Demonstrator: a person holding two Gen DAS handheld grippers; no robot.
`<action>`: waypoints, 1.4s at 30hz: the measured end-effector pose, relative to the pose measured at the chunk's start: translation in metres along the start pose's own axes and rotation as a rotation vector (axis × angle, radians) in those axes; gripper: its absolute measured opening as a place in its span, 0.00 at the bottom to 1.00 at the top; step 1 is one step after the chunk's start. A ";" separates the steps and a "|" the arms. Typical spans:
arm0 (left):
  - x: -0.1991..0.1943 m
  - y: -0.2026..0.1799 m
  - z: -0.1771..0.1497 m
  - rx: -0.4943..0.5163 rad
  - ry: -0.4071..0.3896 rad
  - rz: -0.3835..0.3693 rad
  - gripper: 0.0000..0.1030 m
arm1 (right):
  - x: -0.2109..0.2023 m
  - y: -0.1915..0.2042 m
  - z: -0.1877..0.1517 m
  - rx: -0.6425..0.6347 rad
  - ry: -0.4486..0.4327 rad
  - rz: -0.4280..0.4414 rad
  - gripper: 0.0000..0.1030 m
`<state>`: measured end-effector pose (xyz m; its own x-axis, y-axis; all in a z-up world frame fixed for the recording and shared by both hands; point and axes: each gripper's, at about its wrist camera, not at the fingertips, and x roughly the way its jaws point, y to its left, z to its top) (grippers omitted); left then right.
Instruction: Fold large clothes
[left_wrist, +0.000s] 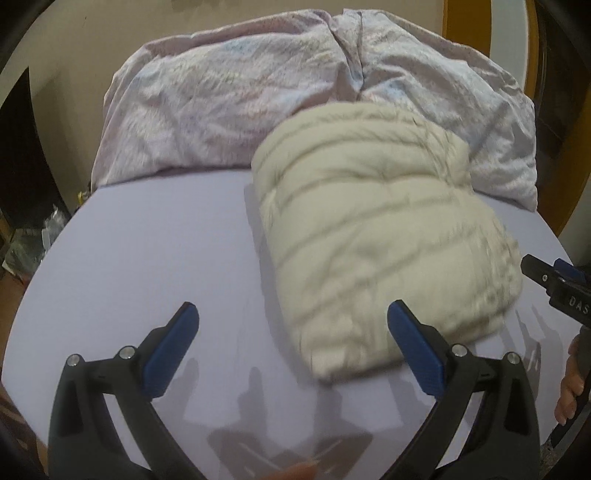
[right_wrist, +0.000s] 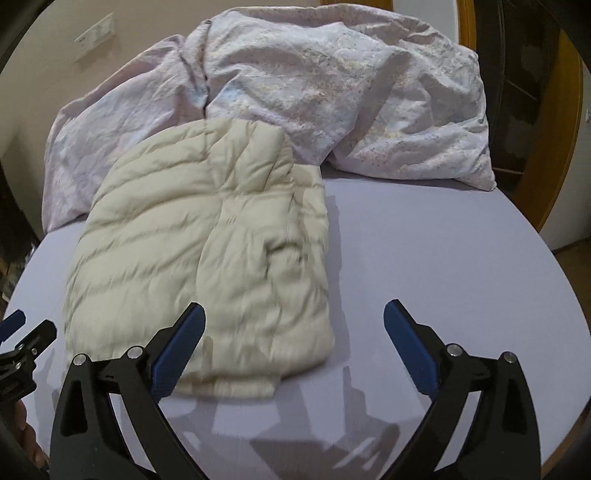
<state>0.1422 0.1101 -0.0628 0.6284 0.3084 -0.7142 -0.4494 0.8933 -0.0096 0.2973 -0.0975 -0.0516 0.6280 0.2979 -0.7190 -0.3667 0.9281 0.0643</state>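
Jaws of the left gripper (left_wrist: 291, 321) and right gripper (right_wrist: 293, 319) are spread wide, empty, angled downward above the bed (right_wrist: 424, 258), near the folded cream jacket (right_wrist: 199, 258).

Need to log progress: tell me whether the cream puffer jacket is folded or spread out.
Folded. The cream puffer jacket lies as a compact, layered bundle on the lavender bed sheet, no sleeves spread out; neither tongs touch it.

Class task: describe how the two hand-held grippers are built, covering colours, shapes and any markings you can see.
Both the left gripper and the right gripper have black curved frames with triangular cut-outs, silver round pivot bolts, and flat blue textured pads lining the jaws. In the left wrist view, the right gripper's body shows white lettering reading "DAS", cut off at the edge. No cables or sleeves are visible.
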 end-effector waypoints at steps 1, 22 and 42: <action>-0.002 0.001 -0.004 -0.004 0.006 0.000 0.98 | -0.005 0.002 -0.006 -0.013 0.000 -0.009 0.96; -0.054 -0.013 -0.050 -0.018 0.085 -0.117 0.98 | -0.066 0.006 -0.066 -0.035 0.097 0.108 0.96; -0.074 -0.019 -0.050 -0.008 0.101 -0.134 0.98 | -0.090 0.007 -0.065 -0.008 0.116 0.191 0.96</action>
<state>0.0721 0.0537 -0.0445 0.6162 0.1523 -0.7727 -0.3711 0.9215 -0.1144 0.1939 -0.1317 -0.0316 0.4639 0.4398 -0.7690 -0.4770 0.8555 0.2016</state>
